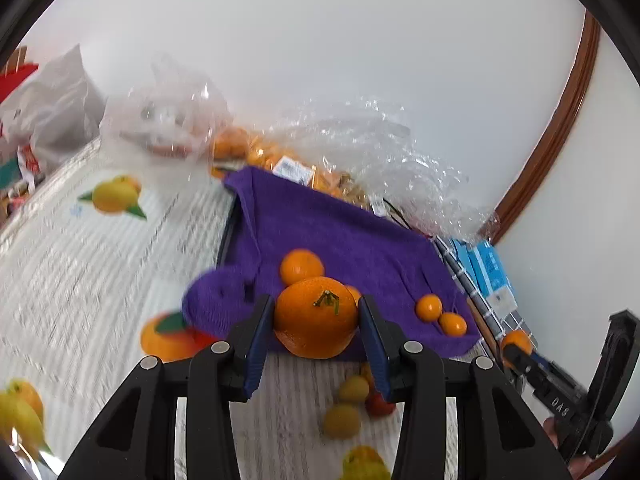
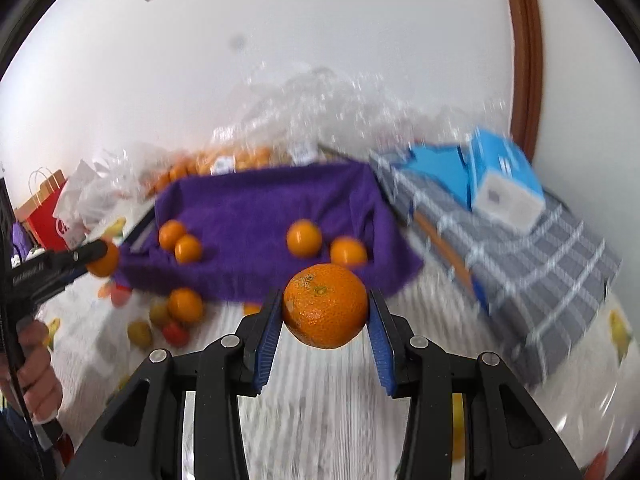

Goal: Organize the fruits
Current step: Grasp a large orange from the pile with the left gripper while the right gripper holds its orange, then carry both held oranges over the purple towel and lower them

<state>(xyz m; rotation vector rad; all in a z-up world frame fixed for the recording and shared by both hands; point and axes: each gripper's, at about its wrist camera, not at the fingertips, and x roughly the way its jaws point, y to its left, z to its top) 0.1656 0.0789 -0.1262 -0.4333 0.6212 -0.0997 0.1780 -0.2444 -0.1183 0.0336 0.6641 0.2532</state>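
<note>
My left gripper is shut on a large orange with a green stem, held above the front edge of a purple towel. The right gripper is shut on another large orange, also just in front of the towel. Several smaller oranges lie on the towel, such as one in the left wrist view and one in the right wrist view. Each view catches the other gripper at its edge, the right gripper and the left gripper, each with its orange.
Behind the towel lie clear plastic bags holding more oranges. Blue boxes rest on a grey checked cloth to the right. A red paper bag stands at far left. The white tablecloth carries printed fruit.
</note>
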